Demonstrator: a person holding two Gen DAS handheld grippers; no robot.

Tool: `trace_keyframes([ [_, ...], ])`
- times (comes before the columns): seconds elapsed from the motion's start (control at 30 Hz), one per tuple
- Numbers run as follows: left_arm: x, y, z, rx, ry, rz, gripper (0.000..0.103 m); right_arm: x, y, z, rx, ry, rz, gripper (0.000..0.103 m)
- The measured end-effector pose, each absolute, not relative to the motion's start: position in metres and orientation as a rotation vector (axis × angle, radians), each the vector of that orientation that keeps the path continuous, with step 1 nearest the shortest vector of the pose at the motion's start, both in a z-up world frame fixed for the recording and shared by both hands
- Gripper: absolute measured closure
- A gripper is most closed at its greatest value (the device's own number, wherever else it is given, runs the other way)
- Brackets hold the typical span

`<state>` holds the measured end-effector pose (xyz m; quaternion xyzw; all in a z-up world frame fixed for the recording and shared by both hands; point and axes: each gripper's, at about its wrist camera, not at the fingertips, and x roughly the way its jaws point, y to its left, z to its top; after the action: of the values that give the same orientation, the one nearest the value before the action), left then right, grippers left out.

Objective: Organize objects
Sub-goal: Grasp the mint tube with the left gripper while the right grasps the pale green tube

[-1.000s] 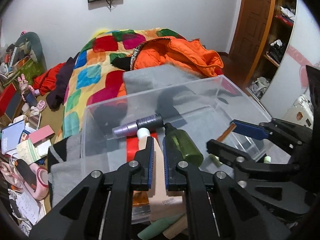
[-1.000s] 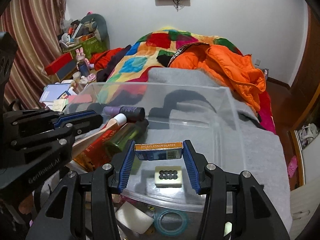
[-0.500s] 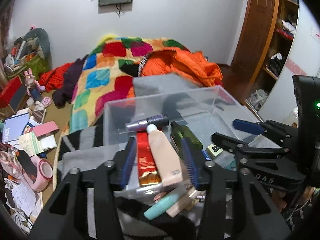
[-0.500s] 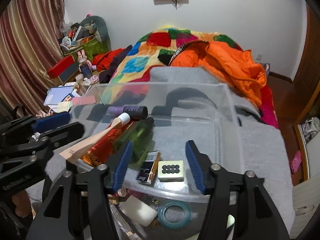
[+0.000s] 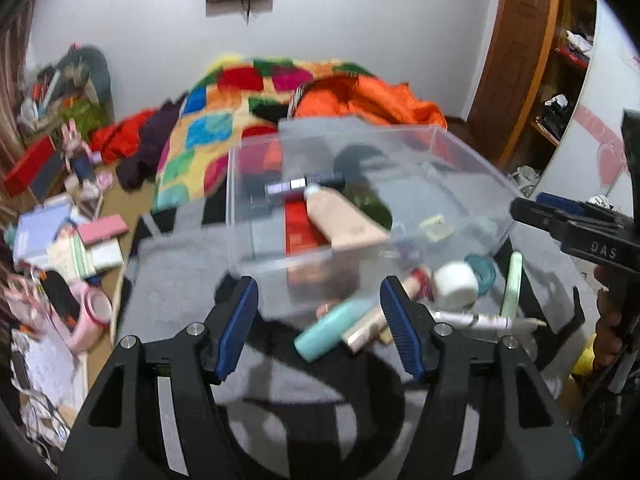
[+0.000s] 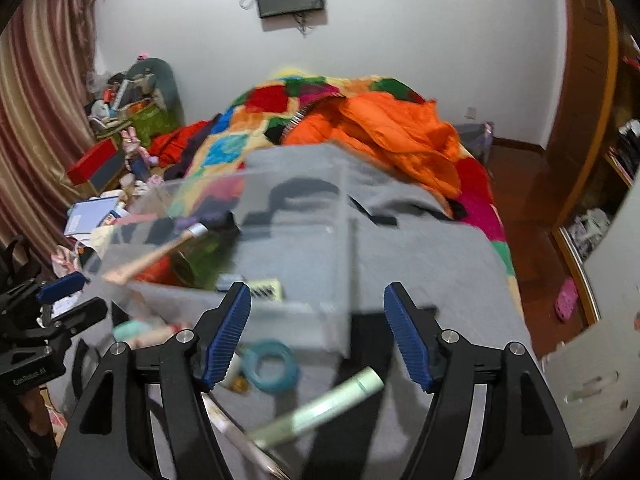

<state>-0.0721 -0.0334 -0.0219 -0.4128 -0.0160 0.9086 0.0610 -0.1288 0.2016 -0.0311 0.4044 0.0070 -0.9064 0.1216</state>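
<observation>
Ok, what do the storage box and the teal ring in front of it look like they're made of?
The storage box looks like clear rigid plastic: the blanket and the items inside show through its straight walls. The teal ring looks like a roll of tape or soft plastic; blur leaves that open.

Left gripper angled downward, jaws just been opening, blue pads apart, nothing between them; right gripper likewise tilted down, jaws just been opening, nothing gripped; part of a hand visible on its handle.
</observation>
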Motion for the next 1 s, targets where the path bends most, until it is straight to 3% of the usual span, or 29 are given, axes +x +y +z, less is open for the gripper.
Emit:
trace_keyframes([
  [0.3, -0.076, -0.042, -0.055, -1.342, -0.131, 2.709, 0.040, -0.112, 0.208, -0.075, 1.371, 0.030, -2.568, 0.037],
  [0.53, -0.080, -0.051, -0.067, -1.328, -0.314, 2.603, 0.040, -0.107, 0.202, -0.093, 1.415, 0.002, -2.514, 0.037],
  [0.7, -0.074, -0.036, -0.072, -1.335, -0.293, 2.537, 0.054, -0.104, 0.211, -0.093, 1.401, -0.025, -2.496, 0.051],
  [0.87, -0.059, -0.022, -0.069, -1.336, -0.282, 2.497, 0.076, -0.102, 0.219, -0.091, 1.414, -0.048, -2.468, 0.072],
  [1.0, -0.040, -0.012, -0.066, -1.330, -0.241, 2.459, 0.077, -0.099, 0.227, -0.090, 1.421, -0.023, -2.461, 0.079],
])
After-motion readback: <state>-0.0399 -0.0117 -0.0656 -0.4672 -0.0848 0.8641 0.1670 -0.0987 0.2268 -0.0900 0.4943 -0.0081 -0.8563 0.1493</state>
